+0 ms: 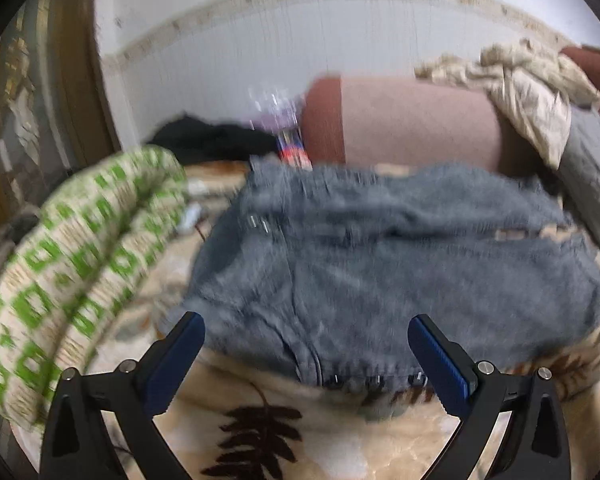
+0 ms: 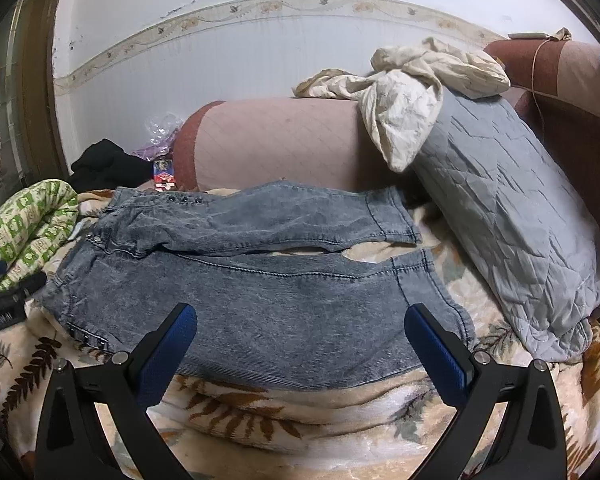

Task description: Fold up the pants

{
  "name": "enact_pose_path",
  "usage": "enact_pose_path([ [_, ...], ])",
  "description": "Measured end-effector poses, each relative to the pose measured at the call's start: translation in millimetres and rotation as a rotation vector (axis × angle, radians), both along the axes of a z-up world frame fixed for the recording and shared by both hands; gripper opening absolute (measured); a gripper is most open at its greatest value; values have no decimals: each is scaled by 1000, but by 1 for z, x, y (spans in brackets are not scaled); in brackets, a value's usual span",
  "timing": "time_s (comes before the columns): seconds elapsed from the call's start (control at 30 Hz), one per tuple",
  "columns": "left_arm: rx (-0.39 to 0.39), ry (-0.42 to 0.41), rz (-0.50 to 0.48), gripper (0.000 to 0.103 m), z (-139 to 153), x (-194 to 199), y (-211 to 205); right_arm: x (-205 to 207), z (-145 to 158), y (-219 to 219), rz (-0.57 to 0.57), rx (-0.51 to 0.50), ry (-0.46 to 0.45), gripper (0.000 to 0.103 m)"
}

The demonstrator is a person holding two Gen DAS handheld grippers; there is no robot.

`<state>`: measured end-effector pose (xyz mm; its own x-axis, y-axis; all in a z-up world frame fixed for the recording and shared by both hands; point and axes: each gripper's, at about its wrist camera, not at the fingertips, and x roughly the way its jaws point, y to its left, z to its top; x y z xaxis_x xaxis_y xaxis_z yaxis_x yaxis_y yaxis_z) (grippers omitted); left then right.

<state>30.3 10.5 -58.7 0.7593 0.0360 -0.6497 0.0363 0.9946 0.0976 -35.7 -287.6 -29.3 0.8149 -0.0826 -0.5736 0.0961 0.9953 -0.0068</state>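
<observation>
**Grey jeans spread flat on a leaf-print blanket, both grippers empty**

The leaf-print blanket [image 2: 284,420] fills the lower half of the right wrist view, cream with brown fern shapes. On it, across the middle of the frame, lie the pants [image 2: 260,312]: washed grey-blue denim, mottled, laid out flat with the waist at the left and the two legs running side by side to the right, cuffs at centre right. A narrow gap shows blanket between the legs near the cuffs. Small dark studs sit at the waist edge. A grey quilted pillow [image 2: 512,216] leans at the right; a green checked quilt [image 2: 28,228] bunches at the left.

In the blurred left wrist view the pants [image 1: 380,264] fill the centre.

The left gripper [image 1: 306,340] and right gripper [image 2: 300,332] both have jaws wide apart, holding nothing.
</observation>
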Motion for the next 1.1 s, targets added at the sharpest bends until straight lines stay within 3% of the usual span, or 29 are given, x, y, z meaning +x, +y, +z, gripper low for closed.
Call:
enact_pose_path([
  [0.17, 0, 18, 14, 103, -5, 16, 16, 20, 1, -25, -18, 35, 44, 103],
  [0.23, -23, 32, 29, 103, -3, 32, 32, 33, 3, -41, -21, 44, 28, 103],
  [0.3, -6, 51, 39, 103, -1, 52, 45, 56, 2, -57, -14, 82, 72, 103],
  [0.4, 52, 54, 63, 103, 5, 96, 66, 97, 0, -75, 13, 86, 161, 103],
  [0.5, 125, 72, 69, 103, 10, 154, 80, 141, -2, -87, -3, 14, 220, 103],
  [0.73, 15, 165, 56, 103, 20, 266, 86, 220, 7, -121, -71, 5, 263, 103],
  [0.87, 22, 184, 85, 103, 12, 314, 80, 249, 11, -138, -95, -4, 268, 103],
  [0.97, 1, 223, 84, 88, -1, 335, 76, 263, 10, -154, -109, 16, 268, 103],
  [1.03, -23, 274, 70, 67, -16, 349, 72, 268, 11, -165, -120, 46, 268, 103],
  [1.1, -21, 303, 54, 54, -28, 355, 67, 277, 6, -178, -134, 112, 263, 103],
])
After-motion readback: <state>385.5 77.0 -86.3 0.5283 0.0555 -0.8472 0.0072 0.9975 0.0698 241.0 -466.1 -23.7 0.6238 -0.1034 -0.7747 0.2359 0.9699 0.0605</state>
